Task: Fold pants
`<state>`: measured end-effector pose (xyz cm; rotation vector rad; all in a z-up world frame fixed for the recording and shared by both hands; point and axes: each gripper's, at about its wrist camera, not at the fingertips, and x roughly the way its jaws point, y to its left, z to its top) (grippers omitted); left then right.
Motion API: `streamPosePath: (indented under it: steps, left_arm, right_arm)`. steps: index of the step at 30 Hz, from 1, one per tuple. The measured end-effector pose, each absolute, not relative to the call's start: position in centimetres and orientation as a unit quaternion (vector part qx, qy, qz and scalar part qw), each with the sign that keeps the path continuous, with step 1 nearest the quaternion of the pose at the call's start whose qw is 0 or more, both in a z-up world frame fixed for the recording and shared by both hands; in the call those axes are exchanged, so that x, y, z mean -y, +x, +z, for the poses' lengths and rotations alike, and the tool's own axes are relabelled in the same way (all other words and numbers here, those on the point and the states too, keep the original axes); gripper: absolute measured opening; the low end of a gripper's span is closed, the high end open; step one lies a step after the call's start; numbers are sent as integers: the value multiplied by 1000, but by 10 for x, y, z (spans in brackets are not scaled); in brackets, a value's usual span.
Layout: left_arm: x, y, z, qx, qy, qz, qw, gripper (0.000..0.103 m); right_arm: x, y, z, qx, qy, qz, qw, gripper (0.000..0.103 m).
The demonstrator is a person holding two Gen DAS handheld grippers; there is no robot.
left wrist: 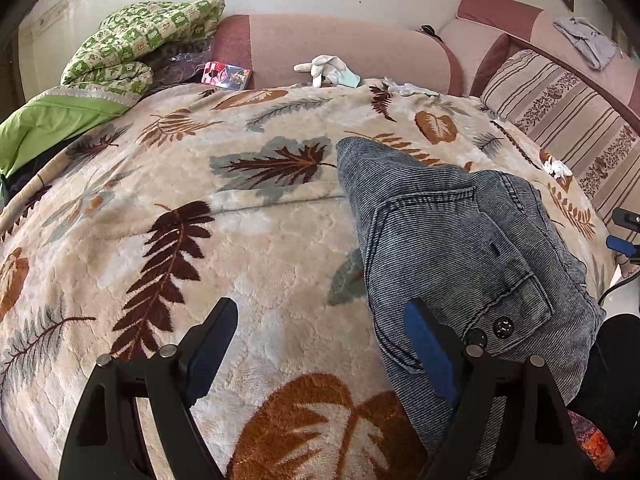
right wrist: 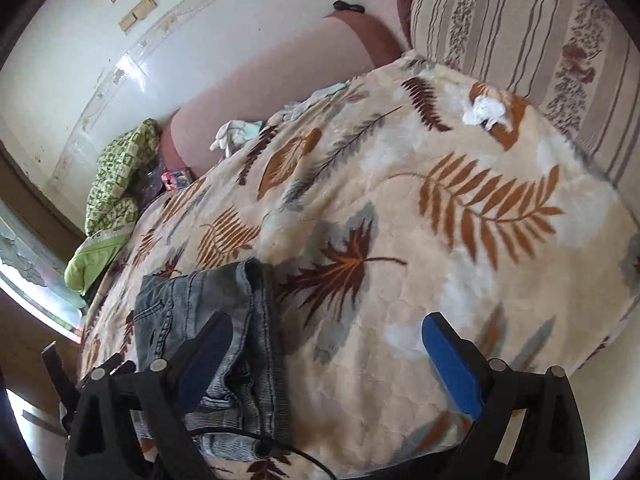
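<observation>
A leaf-patterned blanket (left wrist: pixel 248 240) covers the bed. On it lie the grey denim pants (left wrist: pixel 452 240), folded into a bundle. In the left wrist view they spread from the centre toward four o'clock, and the left gripper (left wrist: pixel 320 344) hangs released, its right finger over the pocket buttons, its left finger over bare blanket. In the right wrist view the pants (right wrist: pixel 208 320) sit at seven o'clock, under the left finger of the right gripper (right wrist: pixel 324 360), likewise spread wide and empty.
</observation>
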<state>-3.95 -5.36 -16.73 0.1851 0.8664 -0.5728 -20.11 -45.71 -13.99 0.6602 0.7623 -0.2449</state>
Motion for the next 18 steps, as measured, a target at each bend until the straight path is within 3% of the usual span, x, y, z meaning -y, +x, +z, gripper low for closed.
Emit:
streamPosePath:
  steps: [7, 18]
  left_arm:
    - [57, -38, -170, -416, 89, -277, 861, 86]
    - [60, -43, -167, -411, 80, -318, 850, 86]
  right_arm:
    - [439, -199, -142, -358, 316, -63, 876, 97]
    - [443, -143, -195, -427, 419, 73, 798, 97]
